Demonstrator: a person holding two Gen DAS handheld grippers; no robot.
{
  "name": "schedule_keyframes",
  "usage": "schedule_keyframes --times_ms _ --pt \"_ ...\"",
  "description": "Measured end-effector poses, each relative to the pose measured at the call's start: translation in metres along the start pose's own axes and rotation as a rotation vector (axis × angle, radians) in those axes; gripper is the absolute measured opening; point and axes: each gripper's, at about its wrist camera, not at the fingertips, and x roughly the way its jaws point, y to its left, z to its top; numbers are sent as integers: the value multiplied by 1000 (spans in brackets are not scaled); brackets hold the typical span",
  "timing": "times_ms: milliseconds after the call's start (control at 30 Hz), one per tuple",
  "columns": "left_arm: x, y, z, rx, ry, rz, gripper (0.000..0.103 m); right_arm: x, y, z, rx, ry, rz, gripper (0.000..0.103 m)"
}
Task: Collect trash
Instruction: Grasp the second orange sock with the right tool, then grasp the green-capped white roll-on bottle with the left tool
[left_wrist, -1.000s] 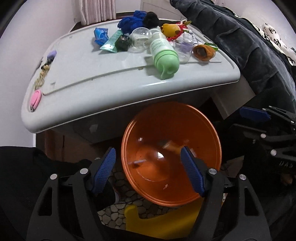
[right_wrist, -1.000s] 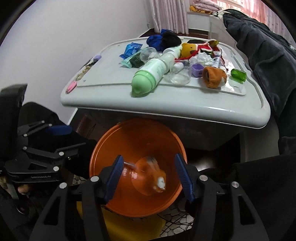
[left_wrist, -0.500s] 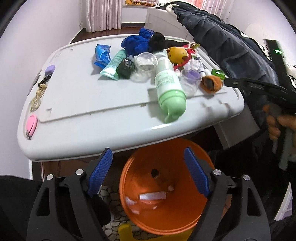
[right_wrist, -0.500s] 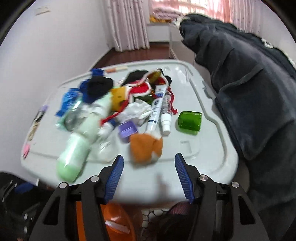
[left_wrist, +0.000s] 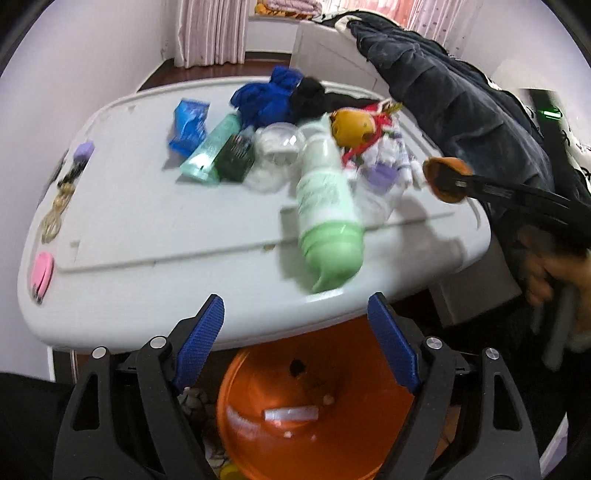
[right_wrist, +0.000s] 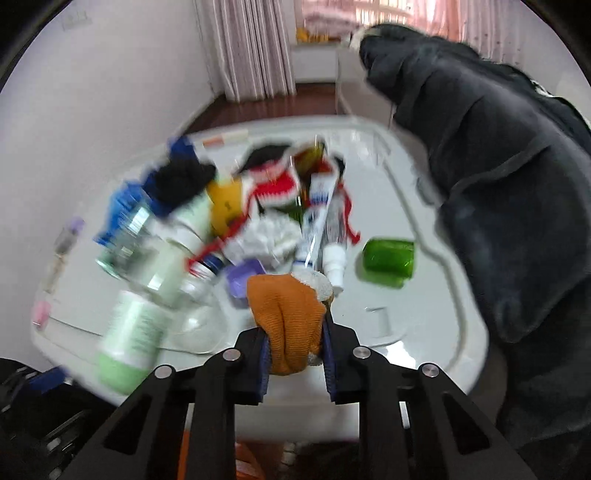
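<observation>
Right hand-held gripper (right_wrist: 295, 356) closing, clenched on one orange sock (right_wrist: 286, 317); left hand-held gripper (left_wrist: 297, 341) opening, empty, above one orange bin (left_wrist: 310, 417).

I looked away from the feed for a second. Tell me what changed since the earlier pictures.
The right gripper came up from over the orange bin to the table and is closing on the orange knitted item, which sits squeezed between its jaws. The left gripper moved from the bin toward the white table, its jaws opening with nothing between them. The green bottle and the other clutter stayed put.
</observation>
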Motion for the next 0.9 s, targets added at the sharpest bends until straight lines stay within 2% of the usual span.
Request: schedule_keyframes --times_ms 67,200,333,367,400,433,467,533,700,800,900 --pt "6 -9 9 1 -20 16 88 -21 -8 -5 20 -43 25 23" --pt "25 -22 29 3 -45 41 88 -29 -21 -17 44 -53 24 23" --pt "58 -33 43 41 -52 143 88 -27 -28 -19 83 -61 58 24" --pt "65 -34 44 47 -51 157 80 -27 -29 -18 81 -66 54 24" --pt "72 -34 44 50 -44 160 66 -27 -30 -18 84 -66 56 24" --pt "82 -32 44 50 -37 140 47 -26 -31 -18 90 -65 61 24" --pt "82 -30 44 41 -68 131 47 -25 -31 -18 94 -66 63 24" --pt "83 -33 44 70 -92 162 47 -26 -30 -19 89 -66 61 24" --pt "70 -27 39 31 -60 164 47 -28 -19 -19 44 -82 56 24" --pt "40 -21 35 13 -71 131 47 -38 -11 -22 22 -96 65 24" --pt "-6 -16 26 26 -83 97 47 -53 5 -33 13 -84 120 24"
